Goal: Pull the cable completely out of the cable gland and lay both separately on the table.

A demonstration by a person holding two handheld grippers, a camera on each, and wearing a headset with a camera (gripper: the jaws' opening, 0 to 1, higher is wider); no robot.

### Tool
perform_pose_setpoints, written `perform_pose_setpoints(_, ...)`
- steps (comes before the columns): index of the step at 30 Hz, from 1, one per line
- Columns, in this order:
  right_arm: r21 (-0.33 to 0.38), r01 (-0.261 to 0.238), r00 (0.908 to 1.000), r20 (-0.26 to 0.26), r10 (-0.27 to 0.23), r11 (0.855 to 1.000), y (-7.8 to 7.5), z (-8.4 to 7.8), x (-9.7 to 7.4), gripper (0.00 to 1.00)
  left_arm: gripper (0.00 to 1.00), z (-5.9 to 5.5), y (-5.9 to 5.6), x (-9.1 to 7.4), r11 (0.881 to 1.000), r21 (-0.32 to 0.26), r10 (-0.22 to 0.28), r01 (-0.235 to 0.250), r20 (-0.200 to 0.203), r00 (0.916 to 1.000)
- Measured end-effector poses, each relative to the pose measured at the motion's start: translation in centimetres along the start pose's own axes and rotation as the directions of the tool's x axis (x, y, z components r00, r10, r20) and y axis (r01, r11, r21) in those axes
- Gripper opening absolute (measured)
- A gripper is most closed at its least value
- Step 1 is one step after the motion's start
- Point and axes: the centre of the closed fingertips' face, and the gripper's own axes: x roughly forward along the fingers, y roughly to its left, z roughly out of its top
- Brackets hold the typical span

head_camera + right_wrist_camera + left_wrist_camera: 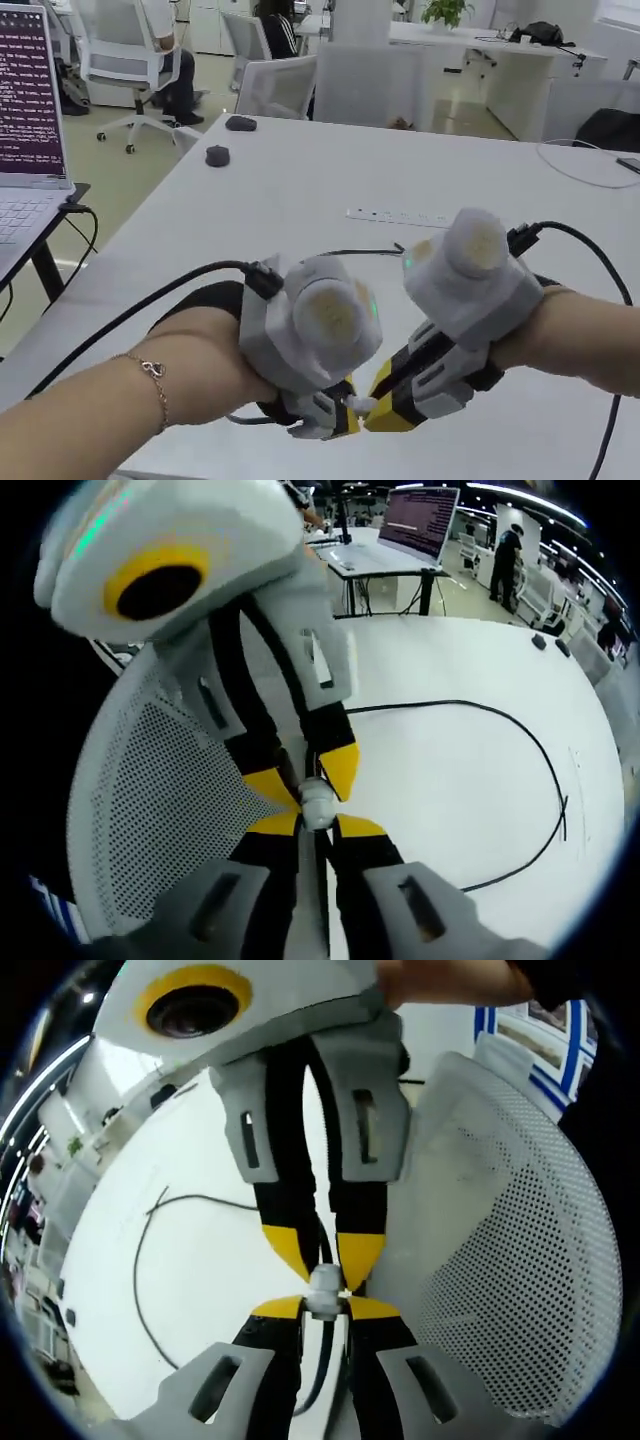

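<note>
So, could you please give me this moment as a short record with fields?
surface: white table
gland: small white plastic cable gland, between the two gripper tips
cable: thin black cable, looping across the table; its end at the gland is hidden
left gripper: shut on the gland
right gripper: shut, tip to tip with the left; on gland or cable, unclear
task state: gland not yet laid down

Open-plan office, long white surface (300, 190) carrying a computer mouse (217, 155) near its far left corner, open laptop (25, 110) with terminal text on a stand left of the surface, white swivel chairs (120, 60) beyond it, further desks (480, 40) and a potted plant (447, 12) behind it.
</note>
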Motion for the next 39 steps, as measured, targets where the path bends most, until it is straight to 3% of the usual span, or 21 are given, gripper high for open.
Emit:
perform_pose_setpoints(2, -0.062, 0.055, 0.9985, -0.007, -0.055, 0.997, -0.2, 0.1, 0.1, 0.10, 0.15, -0.1, 0.1, 0.0, 0.998, -0.054, -0.010, 0.010, 0.003, 0.9999)
perform_pose_setpoints(5, -0.166, 0.114, 0.9926, -0.022, -0.119, 0.979, -0.3, 0.2, 0.1, 0.09, 0.15, -0.2, 0.3, 0.0, 0.992, -0.114, -0.046, 0.047, 0.017, 0.9988)
perform_pose_setpoints(8, -0.311, 0.182, 0.9781, -0.040, -0.204, 0.933, -0.4, 0.3, 0.2, 0.09, 0.15, -0.3, 0.3, 0.2, 0.977, -0.195, -0.083, 0.088, 0.036, 0.9959)
perform_pose_setpoints(10, -0.383, 0.220, 0.9650, -0.050, -0.258, 0.897, -0.5, 0.0, 0.2, 0.09, 0.15, -0.2, 0.3, 0.2, 0.952, -0.285, -0.104, 0.113, 0.050, 0.9934)
perform_pose_setpoints(14, -0.381, 0.235, 0.9629, -0.035, -0.268, 0.894, -0.3, -0.1, 0.1, 0.10, 0.15, -0.2, 0.2, 0.3, 0.937, -0.312, -0.140, 0.157, 0.074, 0.9873)
perform_pose_setpoints(15, -0.384, 0.239, 0.9624, -0.029, -0.270, 0.892, -0.3, -0.1, 0.1, 0.10, 0.15, -0.2, 0.0, 0.2, 0.920, -0.351, -0.156, 0.174, 0.078, 0.9846)
perform_pose_setpoints(16, -0.391, 0.247, 0.9605, -0.023, -0.277, 0.887, -0.3, 0.0, 0.1, 0.10, 0.15, -0.2, 0.0, 0.3, 0.911, -0.371, -0.162, 0.181, 0.081, 0.9834)
perform_pose_setpoints(18, -0.418, 0.258, 0.9555, -0.023, -0.294, 0.871, -0.2, 0.0, 0.1, 0.10, 0.15, -0.2, -0.2, 0.2, 0.868, -0.445, -0.195, 0.218, 0.098, 0.9760)
perform_pose_setpoints(19, -0.459, 0.268, 0.9483, -0.030, -0.316, 0.847, -0.3, 0.0, 0.0, 0.10, 0.15, -0.2, -0.3, 0.2, 0.846, -0.481, -0.205, 0.228, 0.100, 0.9736)
perform_pose_setpoints(21, -0.482, 0.280, 0.9413, -0.032, -0.336, 0.831, -0.4, 0.1, 0.1, 0.10, 0.15, -0.3, 0.1, 0.4, 0.846, -0.478, -0.208, 0.236, 0.111, 0.9717)
perform_pose_setpoints(23, -0.479, 0.279, 0.9417, -0.034, -0.335, 0.833, -0.4, 0.1, 0.1, 0.10, 0.15, -0.3, -0.1, 0.4, 0.844, -0.480, -0.211, 0.239, 0.114, 0.9709)
perform_pose_setpoints(25, -0.491, 0.290, 0.9370, -0.029, -0.348, 0.821, -0.6, 0.1, -0.1, 0.10, 0.15, -0.2, 0.1, 0.3, 0.824, -0.511, -0.207, 0.245, 0.131, 0.9695)
perform_pose_setpoints(26, -0.503, 0.296, 0.9343, -0.024, -0.356, 0.812, -0.7, 0.2, -0.2, 0.10, 0.15, -0.1, 0.1, 0.3, 0.799, -0.542, -0.213, 0.260, 0.149, 0.9655)
perform_pose_setpoints(27, -0.508, 0.297, 0.9340, -0.022, -0.356, 0.809, -0.7, 0.2, -0.3, 0.10, 0.15, -0.1, 0.1, 0.2, 0.790, -0.551, -0.218, 0.269, 0.158, 0.9631)
perform_pose_setpoints(29, -0.513, 0.300, 0.9331, -0.018, -0.359, 0.804, -0.8, 0.3, -0.4, 0.10, 0.15, -0.1, 0.2, 0.1, 0.794, -0.545, -0.210, 0.269, 0.169, 0.9630)
perform_pose_setpoints(31, -0.421, 0.247, 0.9617, -0.004, -0.274, 0.873, -0.7, 0.3, -0.3, 0.11, 0.15, 0.1, 0.3, 0.0, 0.855, -0.466, -0.174, 0.229, 0.157, 0.9721)
perform_pose_setpoints(32, -0.344, 0.222, 0.9717, 0.001, -0.236, 0.912, -0.9, 0.2, -0.6, 0.12, 0.15, 0.5, 0.3, -0.1, 0.867, -0.455, -0.144, 0.204, 0.163, 0.9761)
perform_pose_setpoints(33, -0.283, 0.194, 0.9797, 0.005, -0.201, 0.939, -0.9, 0.2, -0.7, 0.12, 0.16, 0.7, 0.3, -0.2, 0.884, -0.429, -0.127, 0.186, 0.162, 0.9785)
perform_pose_setpoints(35, -0.166, 0.136, 0.9904, 0.043, -0.131, 0.977, -0.9, 0.4, -1.3, 0.13, 0.16, 0.8, 0.5, -0.6, 0.924, -0.360, -0.079, 0.127, 0.145, 0.9863)
perform_pose_setpoints(37, -0.060, 0.086, 0.9932, 0.084, -0.081, 0.994, -1.2, 0.7, -1.9, 0.22, 0.16, 0.6, 0.5, -1.0, 0.951, -0.300, -0.042, 0.075, 0.115, 0.9925)
perform_pose_setpoints(39, -0.014, 0.007, 0.9947, 0.103, -0.006, 1.000, -0.9, 0.9, -2.4, 0.23, 0.16, 0.6, 0.7, -1.4, 0.975, -0.222, 0.004, 0.017, 0.095, 0.9955)
